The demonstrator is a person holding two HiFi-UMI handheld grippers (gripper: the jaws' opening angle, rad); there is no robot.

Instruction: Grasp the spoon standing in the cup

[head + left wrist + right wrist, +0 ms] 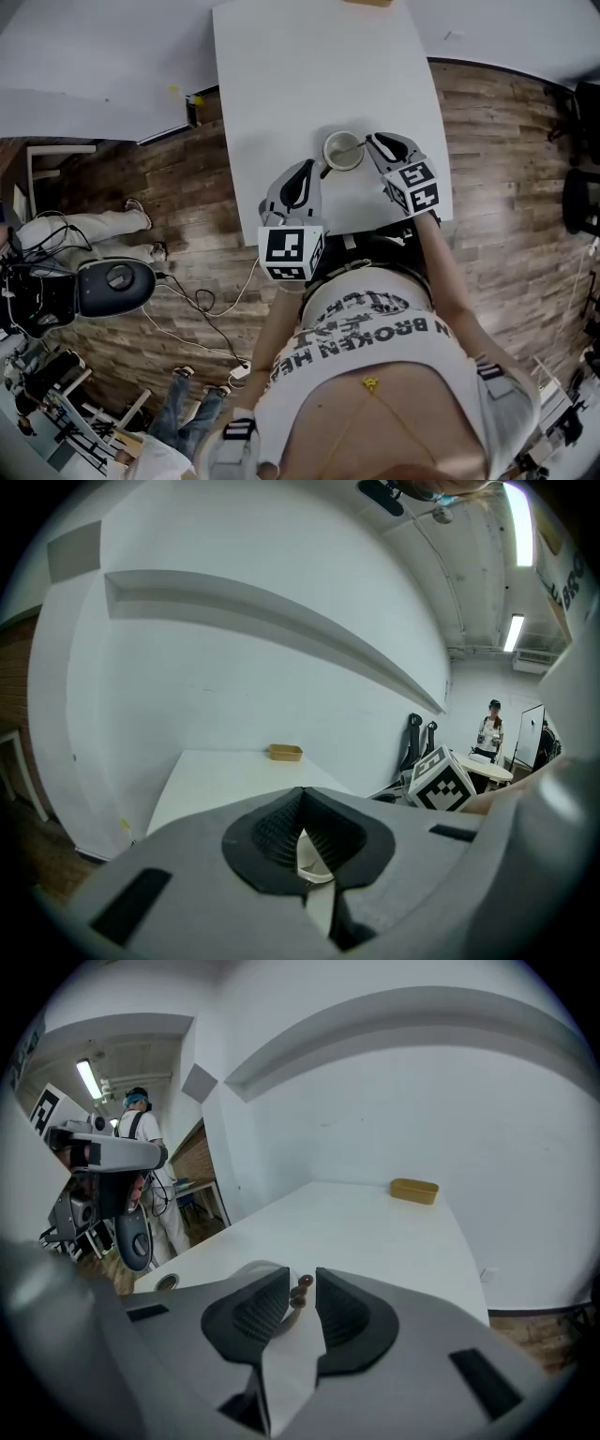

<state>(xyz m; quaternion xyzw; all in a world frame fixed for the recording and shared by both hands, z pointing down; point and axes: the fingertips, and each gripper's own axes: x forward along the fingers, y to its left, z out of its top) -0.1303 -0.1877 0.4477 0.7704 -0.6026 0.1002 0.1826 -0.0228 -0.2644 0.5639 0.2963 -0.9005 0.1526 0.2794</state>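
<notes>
A white cup (pixel 343 150) stands near the front of the white table (pixel 281 75), with a spoon (pixel 357 144) leaning in it toward the right. My right gripper (pixel 371 141) is at the cup's right side. In the right gripper view the spoon's brown beaded handle end (pixel 302 1284) stands between the open jaws of the right gripper (pixel 302 1277), a gap on each side, with the cup rim (pixel 246 1271) just left of it. My left gripper (pixel 312 167) hangs at the cup's near left, its jaws meeting at the tips (pixel 302 795). A bit of the cup (pixel 311 860) shows behind them.
A small tan tray (pixel 414 1190) lies at the table's far edge, by the wall. On the wooden floor to the left are cables (pixel 202 300) and a dark rounded device (pixel 117 286). People stand off to the sides (pixel 141 1147) (pixel 491 728).
</notes>
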